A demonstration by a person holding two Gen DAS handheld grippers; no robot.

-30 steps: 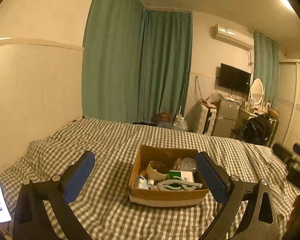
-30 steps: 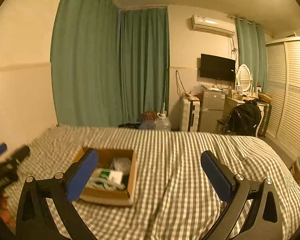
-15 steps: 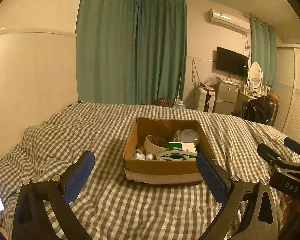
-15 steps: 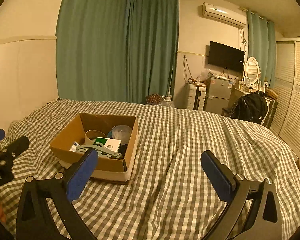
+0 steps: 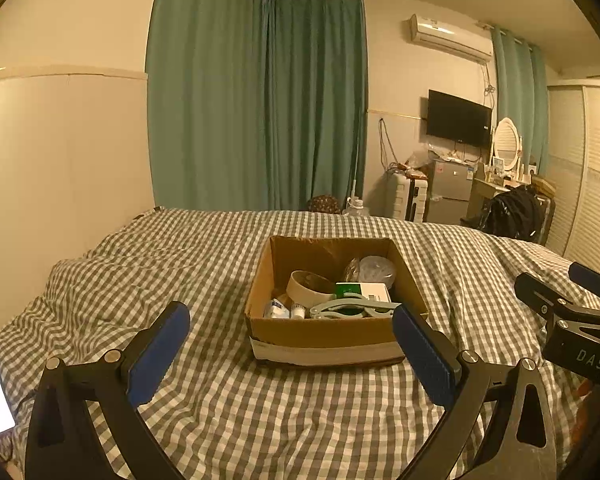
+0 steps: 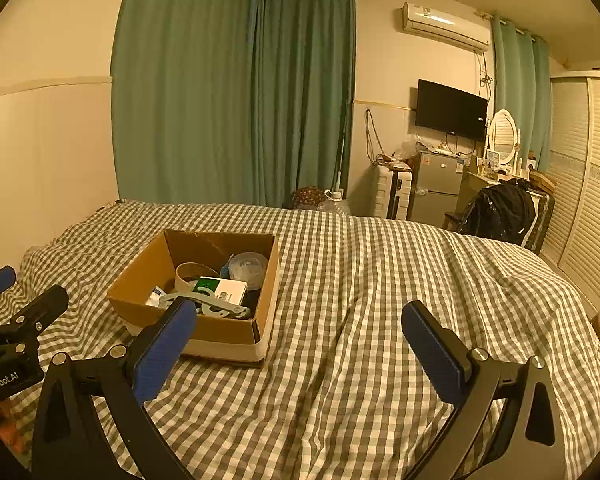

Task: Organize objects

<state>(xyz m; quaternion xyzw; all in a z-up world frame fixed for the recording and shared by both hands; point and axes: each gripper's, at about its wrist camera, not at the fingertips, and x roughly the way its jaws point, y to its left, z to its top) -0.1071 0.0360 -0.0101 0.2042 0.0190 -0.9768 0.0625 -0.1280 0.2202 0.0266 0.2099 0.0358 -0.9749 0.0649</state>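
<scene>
Cardboard box [image 5: 332, 336] sits on the checked bed [image 5: 180, 280], holding a tape roll [image 5: 310, 283], a green-white carton [image 5: 364, 290] and a pale clamp [image 5: 352, 309]. Left gripper [image 5: 292, 344] and right gripper [image 6: 300, 340] both empty, jaws spread wide, held above the bedcover near the box.

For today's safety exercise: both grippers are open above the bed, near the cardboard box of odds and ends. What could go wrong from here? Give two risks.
1. The cardboard box sits on a soft, wrinkled checked duvet, so a push from the left gripper may tip or slide it.
2. The pale clip lies across the green-and-white carton and beside the tape roll; lifting it could drag those along.
</scene>
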